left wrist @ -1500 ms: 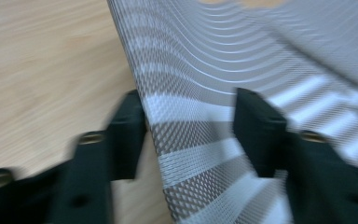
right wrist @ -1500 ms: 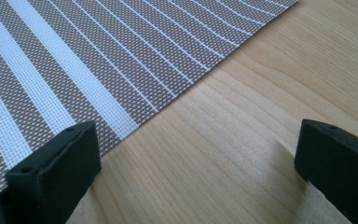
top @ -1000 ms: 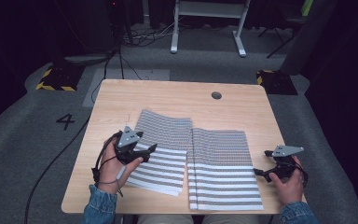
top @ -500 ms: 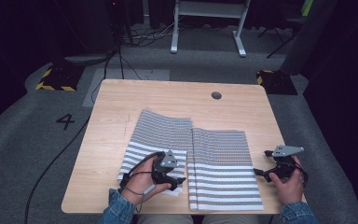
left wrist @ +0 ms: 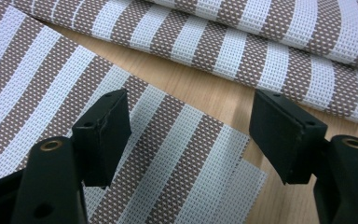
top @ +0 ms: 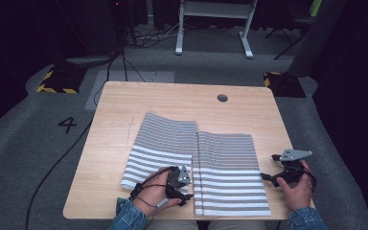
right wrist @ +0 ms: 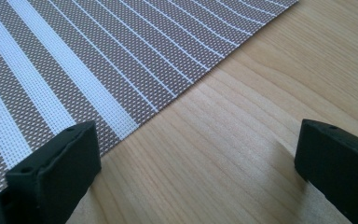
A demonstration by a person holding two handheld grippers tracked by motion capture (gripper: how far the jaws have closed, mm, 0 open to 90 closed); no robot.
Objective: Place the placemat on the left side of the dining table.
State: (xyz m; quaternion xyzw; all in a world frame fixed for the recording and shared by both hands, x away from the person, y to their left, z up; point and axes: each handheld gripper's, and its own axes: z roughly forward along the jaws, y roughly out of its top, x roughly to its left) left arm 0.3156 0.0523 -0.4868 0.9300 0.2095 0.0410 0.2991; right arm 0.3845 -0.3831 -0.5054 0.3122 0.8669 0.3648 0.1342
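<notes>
Two brown-and-white striped woven mats lie side by side on the wooden table [top: 124,110]. The left mat [top: 160,141] has its near right corner under my left gripper [top: 186,194]. In the left gripper view the left gripper [left wrist: 191,107] is open, its jaws astride that corner [left wrist: 168,154], where a second layer peeks out underneath. The right mat [left wrist: 261,42] lies just beyond a strip of bare wood. My right gripper [top: 266,177] sits by the right mat's [top: 227,167] right edge. In the right gripper view it [right wrist: 196,140] is open over bare wood, its left jaw at the mat's edge [right wrist: 98,60].
A round cable hole [top: 222,97] is in the table's far side. Bare wood [right wrist: 270,70] runs right of the mats and along the far half. Grey carpet, cables and a white stand's legs [top: 211,28] lie beyond the table.
My left gripper has moved from the left mat's left edge rightward and nearer, to that mat's near right corner. The right gripper and both mats have stayed put.
</notes>
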